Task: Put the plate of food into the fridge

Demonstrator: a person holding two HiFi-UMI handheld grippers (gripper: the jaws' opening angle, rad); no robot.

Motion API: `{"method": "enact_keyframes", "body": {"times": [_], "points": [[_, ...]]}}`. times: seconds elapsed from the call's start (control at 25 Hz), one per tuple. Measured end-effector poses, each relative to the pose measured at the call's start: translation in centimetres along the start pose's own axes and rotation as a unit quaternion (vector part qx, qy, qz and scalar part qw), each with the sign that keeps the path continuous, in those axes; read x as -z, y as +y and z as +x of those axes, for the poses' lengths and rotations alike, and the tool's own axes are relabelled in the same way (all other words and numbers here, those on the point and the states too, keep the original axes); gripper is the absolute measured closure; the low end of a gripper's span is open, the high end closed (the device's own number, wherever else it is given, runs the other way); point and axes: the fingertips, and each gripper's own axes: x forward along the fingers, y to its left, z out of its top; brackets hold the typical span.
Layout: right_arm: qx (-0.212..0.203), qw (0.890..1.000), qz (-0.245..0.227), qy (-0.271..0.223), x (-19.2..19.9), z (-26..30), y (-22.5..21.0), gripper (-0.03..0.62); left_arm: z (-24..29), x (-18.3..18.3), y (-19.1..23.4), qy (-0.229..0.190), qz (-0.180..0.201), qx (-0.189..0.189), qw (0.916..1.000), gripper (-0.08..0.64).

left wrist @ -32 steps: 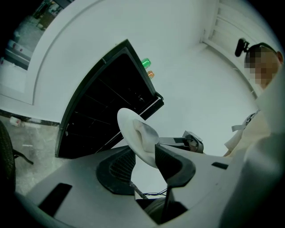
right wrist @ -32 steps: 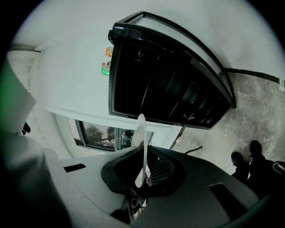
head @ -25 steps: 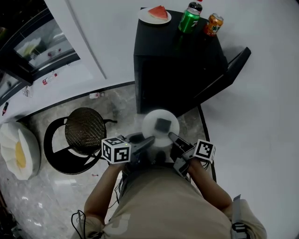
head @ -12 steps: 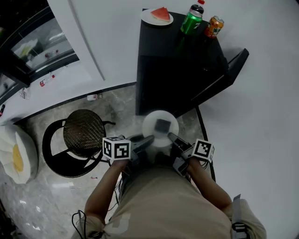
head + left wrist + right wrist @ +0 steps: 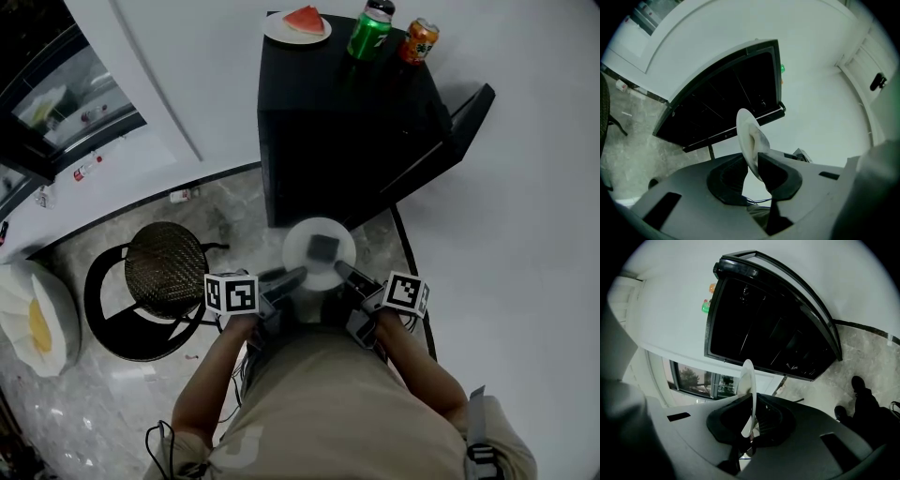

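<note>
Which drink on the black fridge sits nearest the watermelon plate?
The green one, just right of the watermelon plate; the orange can stands farther right.

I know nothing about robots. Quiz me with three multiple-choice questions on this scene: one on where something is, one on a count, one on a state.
1. Where is the watermelon slice?
A. on top of the black fridge
B. on the stool
C. inside the fridge

2. How many drinks stand on the fridge?
A. one
B. two
C. four

3. The fridge door is
A. shut
B. open
C. missing

Answers:
1 A: the slice lies on a small plate at the back corner of the fridge top.
2 B: only a green bottle and an orange can stand there.
3 B: the door swings out sideways and the dark inside shows.
</note>
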Motion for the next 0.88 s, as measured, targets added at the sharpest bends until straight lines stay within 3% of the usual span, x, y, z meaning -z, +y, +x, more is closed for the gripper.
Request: {"method": "enact_keyframes", "body": {"times": [0.4,0.88], "points": [[0.013,1.000,-0.001,0.025,-3.3,0.8,-3.5,0.560,4.3,-0.8,2.2,-0.011,-0.037,-0.029,0.9988,0.502],[0.024,0.999,-0.010,0.041,-5.8,3.1,-6.1,0.560,6.9,-2.5,5.2,-0.009,-0.045,-0.041,0.9981,0.504]]}}
